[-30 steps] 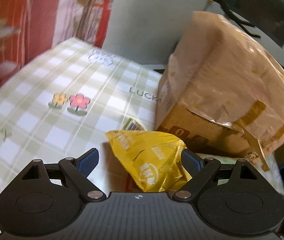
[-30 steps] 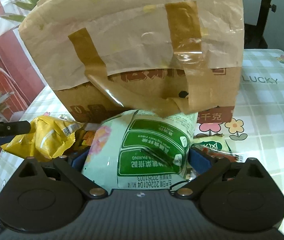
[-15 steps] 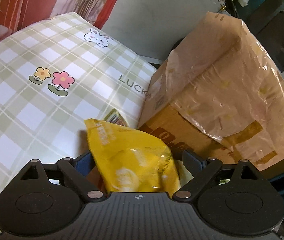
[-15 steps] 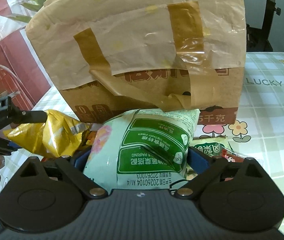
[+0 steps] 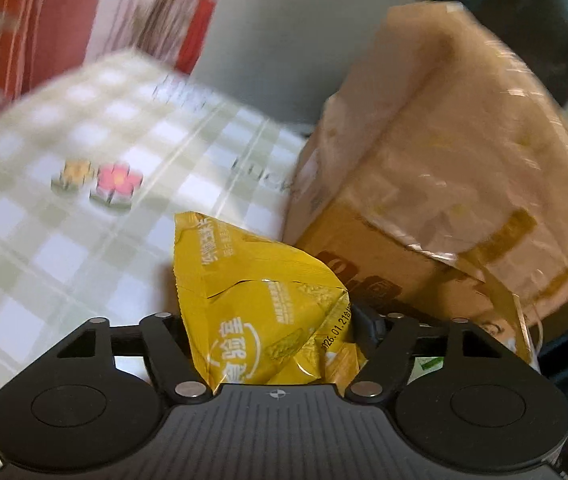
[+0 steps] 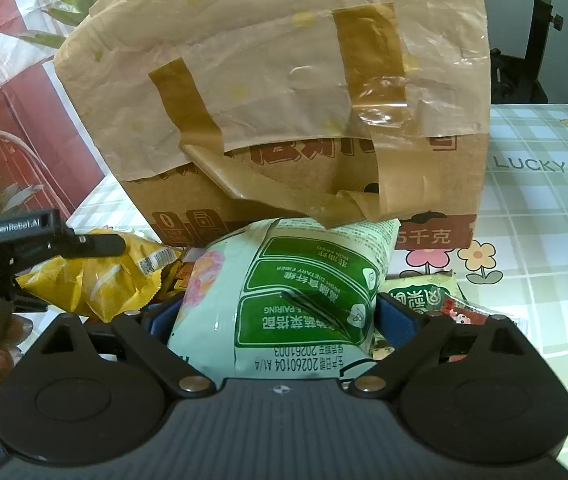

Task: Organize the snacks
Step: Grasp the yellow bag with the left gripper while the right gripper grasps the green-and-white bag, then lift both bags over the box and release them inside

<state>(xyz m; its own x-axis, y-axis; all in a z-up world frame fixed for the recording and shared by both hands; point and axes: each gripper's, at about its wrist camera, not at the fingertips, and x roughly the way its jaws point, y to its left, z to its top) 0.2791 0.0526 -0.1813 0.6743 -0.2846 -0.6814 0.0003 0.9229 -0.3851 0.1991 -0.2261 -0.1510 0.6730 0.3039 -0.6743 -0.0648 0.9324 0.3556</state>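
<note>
Two handheld grippers each gripped a snack beside a taped cardboard box (image 6: 284, 112) on a checked tablecloth (image 5: 64, 240). The left gripper (image 5: 272, 328) had its jaws clamped on a yellow packet (image 5: 260, 304), which filled the gap between them and stood up and forward past the fingertips, its long axis roughly in line with the fingers and leaning left. Blur around it suggested the packet was off the cloth, though the left view did not show its underside. The box rose just right of and beyond that packet.

The right gripper (image 6: 280, 316) was closed around a pale green bag (image 6: 296, 300), its blue pads (image 6: 394, 316) pressed against the bag's sides. The bag lay lengthwise ahead of the jaws, its far end reaching under a loose flap at the foot of the box. In the right view the left gripper (image 6: 44, 256) and its packet (image 6: 104, 280) sat to the left, near the box's lower corner; either hand appeared about equally close to the box.

The packet was crinkled glossy foil with white lettering; the bag was puffy, printed with green panels. More small packets (image 6: 424, 296) lay on the cloth to the right.
</note>
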